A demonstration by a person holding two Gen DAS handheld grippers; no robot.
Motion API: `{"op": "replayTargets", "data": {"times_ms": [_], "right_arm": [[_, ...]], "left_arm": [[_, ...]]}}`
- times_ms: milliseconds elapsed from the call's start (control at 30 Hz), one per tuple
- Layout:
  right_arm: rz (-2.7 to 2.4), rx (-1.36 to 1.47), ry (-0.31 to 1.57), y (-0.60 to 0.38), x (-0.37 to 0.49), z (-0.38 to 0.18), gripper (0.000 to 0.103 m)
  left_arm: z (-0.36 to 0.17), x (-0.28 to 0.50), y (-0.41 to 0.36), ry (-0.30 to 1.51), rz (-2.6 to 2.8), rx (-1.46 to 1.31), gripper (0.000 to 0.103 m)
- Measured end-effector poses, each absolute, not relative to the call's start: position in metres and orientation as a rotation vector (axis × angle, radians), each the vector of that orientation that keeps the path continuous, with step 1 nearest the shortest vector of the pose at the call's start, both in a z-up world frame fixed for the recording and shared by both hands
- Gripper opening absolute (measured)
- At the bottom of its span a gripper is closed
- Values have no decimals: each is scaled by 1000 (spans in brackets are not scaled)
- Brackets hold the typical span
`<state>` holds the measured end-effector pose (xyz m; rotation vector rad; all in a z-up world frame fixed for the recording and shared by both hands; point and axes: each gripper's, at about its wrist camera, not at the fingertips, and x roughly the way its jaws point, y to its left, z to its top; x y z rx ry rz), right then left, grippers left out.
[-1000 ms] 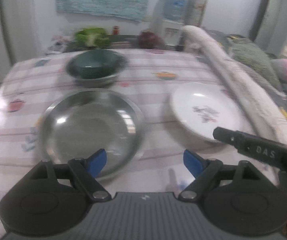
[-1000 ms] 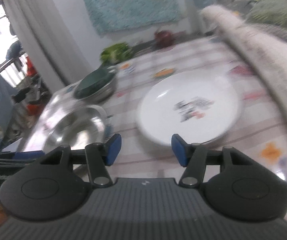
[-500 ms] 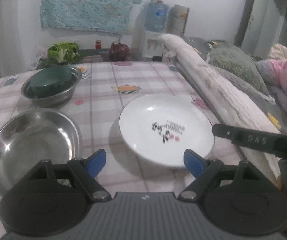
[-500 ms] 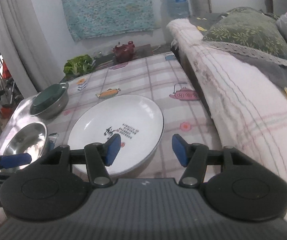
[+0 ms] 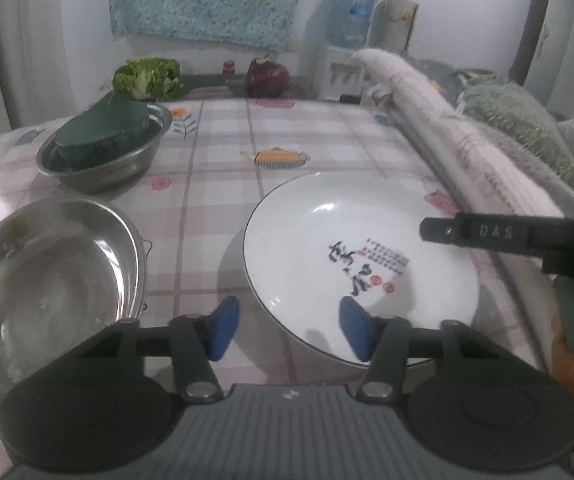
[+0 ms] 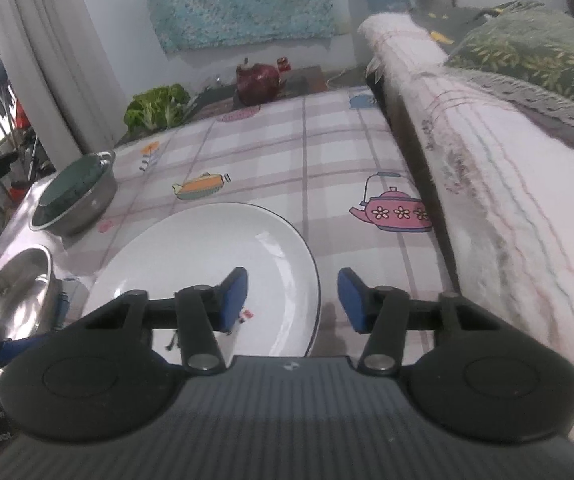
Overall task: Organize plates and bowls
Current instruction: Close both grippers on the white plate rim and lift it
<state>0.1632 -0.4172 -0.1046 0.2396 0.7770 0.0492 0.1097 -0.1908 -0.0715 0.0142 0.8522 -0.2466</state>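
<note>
A white plate [image 5: 351,248] with black writing lies on the checked tablecloth; it also shows in the right wrist view [image 6: 207,264]. My left gripper [image 5: 289,328] is open, its jaws astride the plate's near left rim. My right gripper [image 6: 293,300] is open, its jaws astride the plate's near right rim. A large steel bowl [image 5: 47,280] sits left of the plate. Further back, a smaller steel bowl [image 5: 103,160] holds a dark green bowl [image 5: 103,132].
A rolled blanket [image 6: 487,184] and bedding run along the table's right edge. A lettuce [image 5: 147,78] and a dark red teapot [image 5: 267,78] sit at the far edge. The right gripper's body [image 5: 507,236] shows at the right of the left wrist view.
Both grippers have moved in closer to the white plate and lower, and each now has its jaws astride the rim. The bowls have not moved.
</note>
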Motion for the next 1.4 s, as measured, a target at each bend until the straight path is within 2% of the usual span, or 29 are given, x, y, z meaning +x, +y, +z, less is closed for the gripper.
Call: {"op": "replayTargets", "data": {"times_ms": [133, 233, 700, 1400], "right_arm": [[77, 263, 800, -422, 175, -112, 24], [85, 269, 810, -423, 179, -116, 19], [96, 268, 860, -410, 144, -111, 20], [89, 314, 886, -364, 34, -105, 20]], "left_arm": [[-79, 118, -193, 879, -232, 7, 37], [-83, 122, -194, 888, -219, 8, 28], [-79, 108, -182, 903, -219, 52, 27], [-70, 21, -124, 928, -288, 45, 27]]}}
